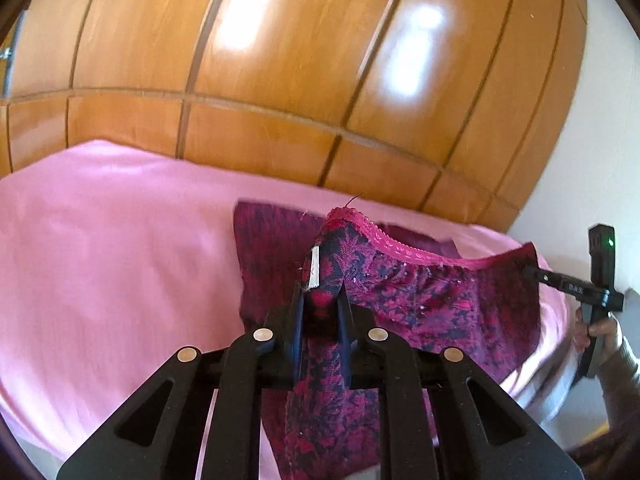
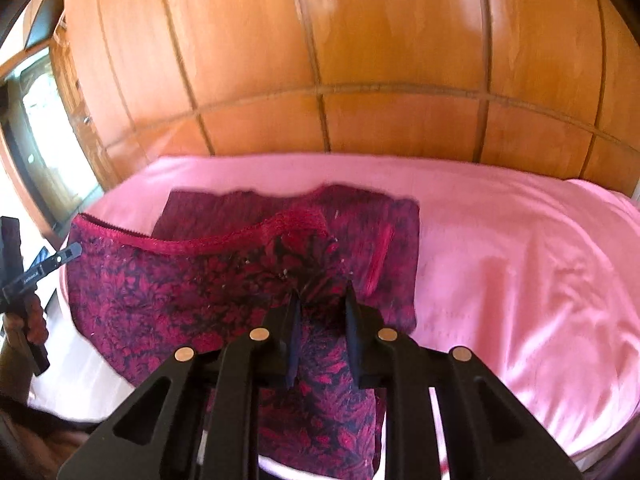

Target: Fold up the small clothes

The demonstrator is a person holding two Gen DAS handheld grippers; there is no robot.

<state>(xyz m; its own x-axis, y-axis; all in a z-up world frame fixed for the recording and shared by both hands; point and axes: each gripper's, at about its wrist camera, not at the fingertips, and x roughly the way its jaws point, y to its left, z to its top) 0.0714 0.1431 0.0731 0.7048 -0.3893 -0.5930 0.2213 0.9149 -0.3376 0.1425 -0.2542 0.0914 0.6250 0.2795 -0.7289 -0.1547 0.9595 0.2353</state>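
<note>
Nearest to us, the left tool [image 1: 320,312] is clamped on a bunched corner of the patterned garment [image 1: 440,300], and its jaws stand narrow with cloth filling the gap. We note a small white tag [image 1: 314,268] on the fabric just above the fingers; no writing on it can be read. The right tool [image 2: 322,312] likewise grips a gathered fold of the same garment [image 2: 160,292], jaws drawn close on the cloth.

The garment, dark red and navy with a pink lace waistband [image 1: 400,248], hangs stretched between the two tools above the bed [image 1: 100,260]. Its lower part is cut off behind the tool bodies in both views. Behind it, a second dark red piece [image 2: 248,212] lies flat on the pink sheet, partly hidden.

In the left view the other tool carries small lettering we cannot make out, and a green light [image 1: 611,243]. Farthest stands a wooden panelled wall [image 1: 280,60]. Both views are blurred.
</note>
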